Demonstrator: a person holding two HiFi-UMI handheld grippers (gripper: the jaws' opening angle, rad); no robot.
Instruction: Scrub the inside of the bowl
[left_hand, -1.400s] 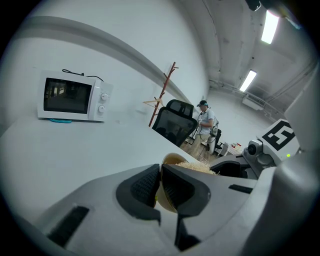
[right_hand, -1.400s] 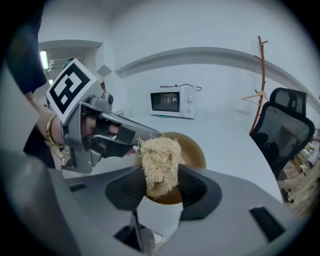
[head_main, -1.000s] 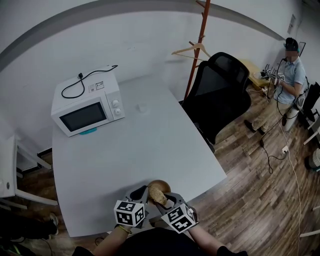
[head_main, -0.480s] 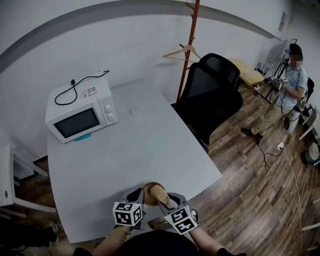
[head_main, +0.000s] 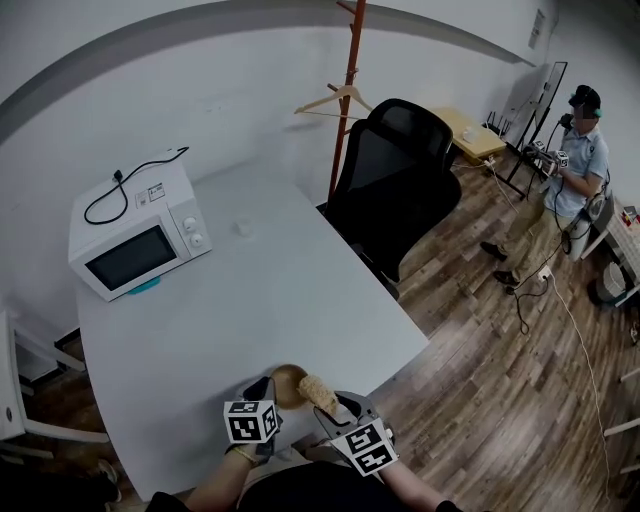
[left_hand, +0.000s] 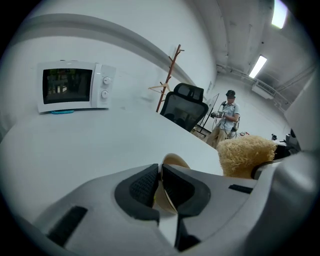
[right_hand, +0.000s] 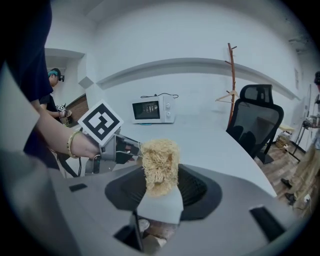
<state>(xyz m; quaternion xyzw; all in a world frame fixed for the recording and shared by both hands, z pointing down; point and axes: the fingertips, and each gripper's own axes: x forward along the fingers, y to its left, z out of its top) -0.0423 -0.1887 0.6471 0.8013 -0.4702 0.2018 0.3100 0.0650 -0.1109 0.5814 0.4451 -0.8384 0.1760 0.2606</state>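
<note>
The left hand-held gripper (left_hand: 161, 176) pinched the bowl (left_hand: 173, 161) by its rim alone, so the loofah (right_hand: 159, 161) clamped in the right hand-held gripper (right_hand: 160, 187) could have levered it loose.

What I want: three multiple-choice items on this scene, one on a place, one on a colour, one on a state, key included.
1. Where does the microwave stand?
A. on the floor
B. on the table, far left corner
C. on a shelf

2. What colour is the office chair?
A. black
B. red
C. white

3. How is the left gripper?
A. open, empty
B. shut on a spoon
C. shut on the bowl rim

1 B: it rests on the tabletop by the wall.
2 A: its back is black.
3 C: its jaws pinch the thin rim; the right gripper holds the scrubber.
</note>
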